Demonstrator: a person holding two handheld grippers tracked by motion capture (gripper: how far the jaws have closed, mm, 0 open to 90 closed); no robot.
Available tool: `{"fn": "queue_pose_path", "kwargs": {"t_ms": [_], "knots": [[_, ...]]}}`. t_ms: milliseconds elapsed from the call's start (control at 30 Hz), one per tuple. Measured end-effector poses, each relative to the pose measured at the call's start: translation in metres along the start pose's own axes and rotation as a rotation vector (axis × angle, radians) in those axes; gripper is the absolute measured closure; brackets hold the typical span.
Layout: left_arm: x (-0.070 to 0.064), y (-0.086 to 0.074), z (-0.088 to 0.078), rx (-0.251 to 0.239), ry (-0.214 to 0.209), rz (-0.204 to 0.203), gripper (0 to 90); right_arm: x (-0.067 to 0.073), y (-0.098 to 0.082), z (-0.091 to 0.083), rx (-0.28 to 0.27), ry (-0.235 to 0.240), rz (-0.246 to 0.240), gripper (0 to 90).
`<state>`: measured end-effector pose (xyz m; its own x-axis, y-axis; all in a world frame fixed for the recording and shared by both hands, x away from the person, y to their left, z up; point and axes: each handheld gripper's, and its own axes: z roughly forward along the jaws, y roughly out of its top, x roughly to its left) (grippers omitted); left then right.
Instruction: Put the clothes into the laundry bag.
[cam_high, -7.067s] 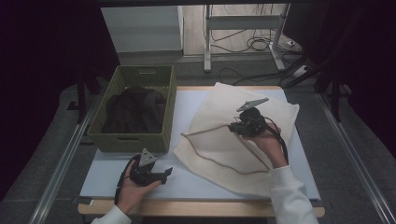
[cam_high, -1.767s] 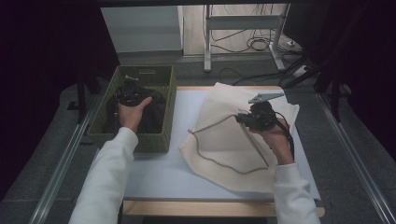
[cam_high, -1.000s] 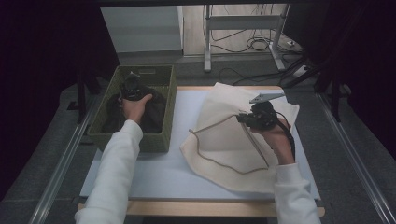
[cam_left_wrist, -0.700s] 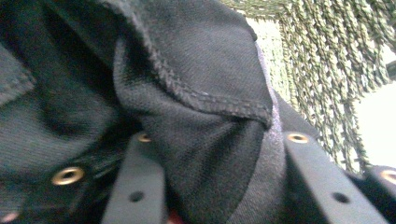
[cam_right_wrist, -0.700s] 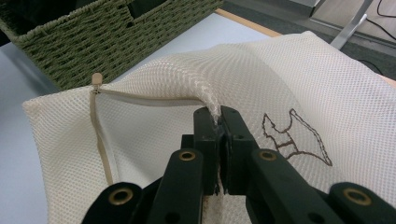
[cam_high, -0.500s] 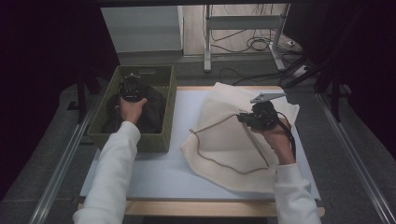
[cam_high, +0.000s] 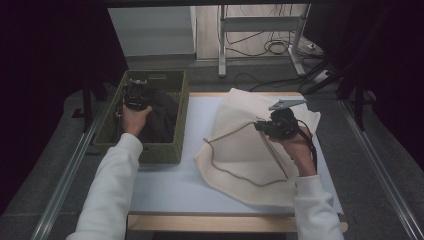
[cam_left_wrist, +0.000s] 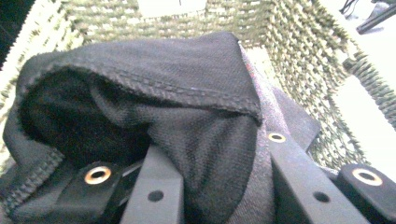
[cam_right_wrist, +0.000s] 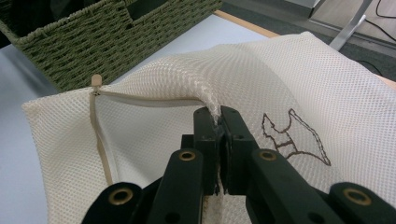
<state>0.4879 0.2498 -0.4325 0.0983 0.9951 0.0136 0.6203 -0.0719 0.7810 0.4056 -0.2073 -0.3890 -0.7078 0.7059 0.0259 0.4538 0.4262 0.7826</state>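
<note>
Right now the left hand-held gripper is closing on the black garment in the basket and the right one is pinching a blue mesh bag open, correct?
Not quite: the mesh bag is cream-white, not blue, as the right gripper view shows. The rest holds: the right hand-held gripper pinches its edge, and the left hand-held gripper has just been closing on the black garment in the basket.

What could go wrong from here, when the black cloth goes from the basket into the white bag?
The left gripper has just been closing on the black cloth; it pinches one fold, which may slip. The right gripper holds the mesh bag by a thin edge, so the opening may sag. The cloth may catch on the basket.
</note>
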Motion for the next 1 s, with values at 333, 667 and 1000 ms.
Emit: {"fn": "queue_pose_path", "kwargs": {"t_ms": [333, 667, 1000], "knots": [[0.008, 0.001, -0.025, -0.081, 0.007, 0.051, 78.6, 0.0, 0.0, 0.0, 0.003, 0.001, -0.003, 86.1], [0.012, 0.004, -0.054, -0.165, 0.001, 0.077, 78.8, 0.001, 0.0, -0.001, -0.001, -0.002, -0.004, 86.1], [0.023, 0.004, -0.076, -0.213, -0.01, 0.053, 78.8, 0.001, 0.0, 0.001, 0.001, 0.003, -0.003, 86.1]]}}
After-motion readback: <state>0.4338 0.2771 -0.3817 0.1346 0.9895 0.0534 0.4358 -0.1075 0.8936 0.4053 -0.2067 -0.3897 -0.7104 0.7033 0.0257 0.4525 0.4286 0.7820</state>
